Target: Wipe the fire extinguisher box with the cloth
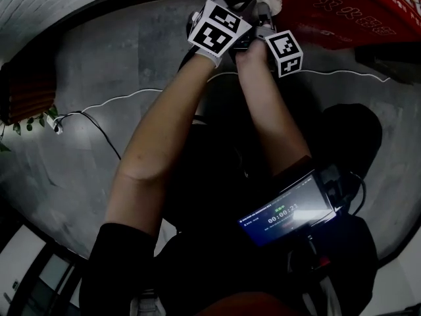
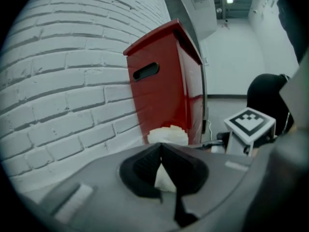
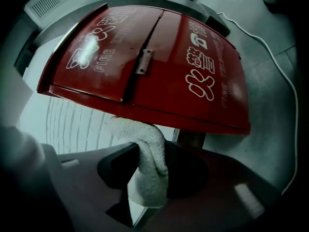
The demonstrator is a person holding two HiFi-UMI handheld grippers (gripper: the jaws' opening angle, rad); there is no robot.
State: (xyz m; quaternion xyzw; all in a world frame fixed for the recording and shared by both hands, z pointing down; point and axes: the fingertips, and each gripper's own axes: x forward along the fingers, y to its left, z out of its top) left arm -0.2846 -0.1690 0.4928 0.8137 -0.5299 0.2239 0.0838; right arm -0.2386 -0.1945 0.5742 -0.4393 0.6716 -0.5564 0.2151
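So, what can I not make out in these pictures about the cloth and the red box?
Head view: the fire extinguisher box is cut off by the top and right edges.
Head view: the marker cubes cover the tips of the left gripper and right gripper.
Right gripper view: the cloth runs up behind the box's lower edge, so contact is hidden.
Left gripper view: the cloth covers the box's bottom.

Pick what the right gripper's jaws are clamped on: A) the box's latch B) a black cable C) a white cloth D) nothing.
C: the right gripper view shows the right gripper shut on the white cloth, whose upper end reaches the red fire extinguisher box at its edge.
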